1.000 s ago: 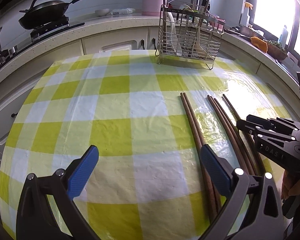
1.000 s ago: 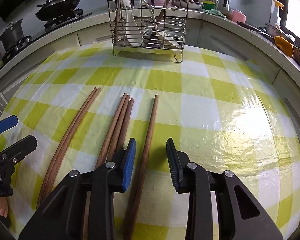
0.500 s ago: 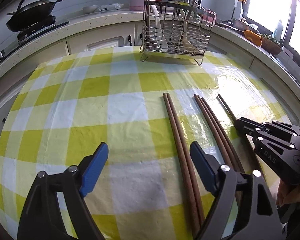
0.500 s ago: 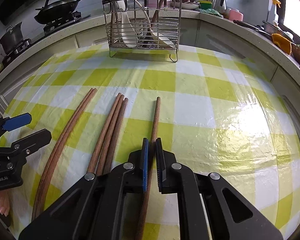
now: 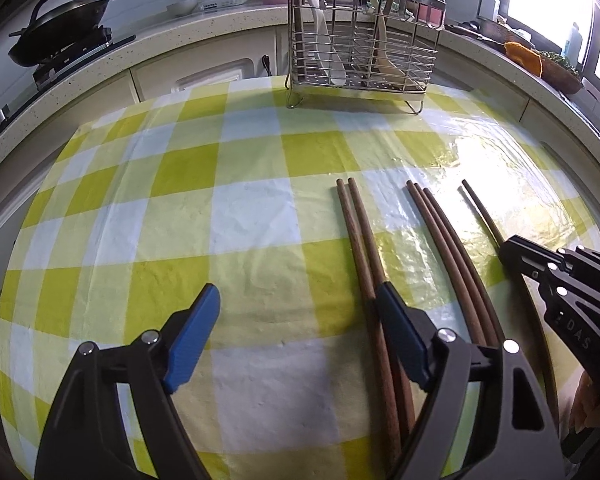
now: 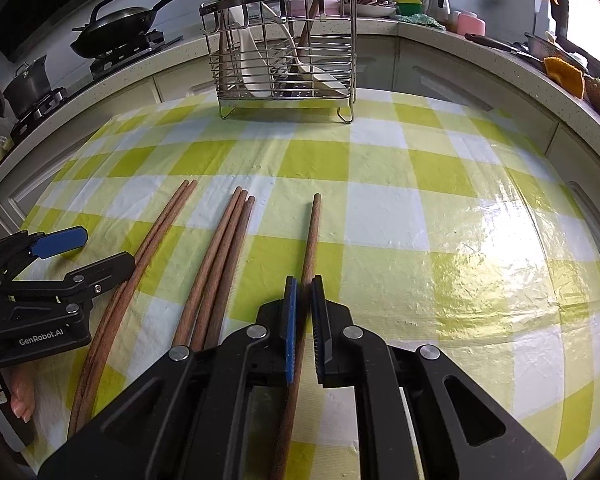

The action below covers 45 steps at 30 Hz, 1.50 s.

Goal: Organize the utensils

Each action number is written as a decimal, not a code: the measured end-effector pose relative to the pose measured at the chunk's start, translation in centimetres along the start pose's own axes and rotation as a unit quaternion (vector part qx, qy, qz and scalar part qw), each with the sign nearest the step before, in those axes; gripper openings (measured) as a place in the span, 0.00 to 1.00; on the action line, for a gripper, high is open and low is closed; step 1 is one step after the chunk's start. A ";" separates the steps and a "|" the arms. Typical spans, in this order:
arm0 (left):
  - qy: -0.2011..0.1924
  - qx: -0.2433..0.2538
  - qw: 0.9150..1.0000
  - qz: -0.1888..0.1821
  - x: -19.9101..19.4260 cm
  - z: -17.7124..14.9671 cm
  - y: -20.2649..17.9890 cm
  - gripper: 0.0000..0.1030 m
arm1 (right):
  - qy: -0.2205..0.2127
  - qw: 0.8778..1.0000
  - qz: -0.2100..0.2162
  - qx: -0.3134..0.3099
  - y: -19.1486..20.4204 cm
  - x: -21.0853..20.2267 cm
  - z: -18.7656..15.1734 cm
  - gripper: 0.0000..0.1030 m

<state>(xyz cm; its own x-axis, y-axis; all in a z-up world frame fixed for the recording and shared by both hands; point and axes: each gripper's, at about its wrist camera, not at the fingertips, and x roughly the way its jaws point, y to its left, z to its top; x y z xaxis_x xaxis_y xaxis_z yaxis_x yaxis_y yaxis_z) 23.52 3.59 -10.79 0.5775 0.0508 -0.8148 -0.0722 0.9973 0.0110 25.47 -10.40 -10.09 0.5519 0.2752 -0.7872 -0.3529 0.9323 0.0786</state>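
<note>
**Right gripper clamped on single chopstick; left gripper spread beside the pair**

Left wrist view: The left gripper [image 5: 296, 312] stood with its blue-padded jaws spread wide above the desk [image 5: 140, 208], which carried a yellow-and-white checked plastic cloth. Nothing was pressed between the pads. The right-hand pad overlapped the pair of long brown wooden chopsticks [image 5: 358, 236] lying side by side on the cloth; contact could not be confirmed. To the right of the pair lay a bundle of three brown wooden chopsticks [image 5: 440, 232], touching one another. Further right, the single brown wooden chopstick [image 5: 482, 212] ran under the black right gripper [image 5: 512, 248], which entered from the right edge. At the far side of the desk stood a stainless-steel wire utensil rack [image 5: 362, 48] holding a white ladle and wooden utensils. A black wok [image 5: 72, 16] sat on the stove at the rear left.

Right wrist view: The right gripper [image 6: 304, 292] was closed to a narrow gap on the single chopstick [image 6: 312, 236], the shaft passing between both pads, its far end pointing toward the rack [image 6: 284, 56]. The three-stick bundle [image 6: 224, 256] lay just left of it, apart from it. The pair [image 6: 156, 236] lay further left, with the left gripper [image 6: 96, 252] beside it, one black finger reaching the pair.
</note>
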 end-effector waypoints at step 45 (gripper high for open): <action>-0.078 0.002 0.996 -0.045 -5.8 1.0 -0.1 0.06 | -0.076 0.997 0.014 -0.001 -0.3 -5.7 2.2 0.07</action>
<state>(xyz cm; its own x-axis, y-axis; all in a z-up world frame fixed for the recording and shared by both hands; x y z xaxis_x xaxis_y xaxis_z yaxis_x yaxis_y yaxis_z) 21.03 3.25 -5.49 0.7010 -0.0312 -0.7124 -0.0111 0.9984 -0.0546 24.09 -11.72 -4.32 0.6502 0.3328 -0.6830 -0.3709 0.9236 0.0969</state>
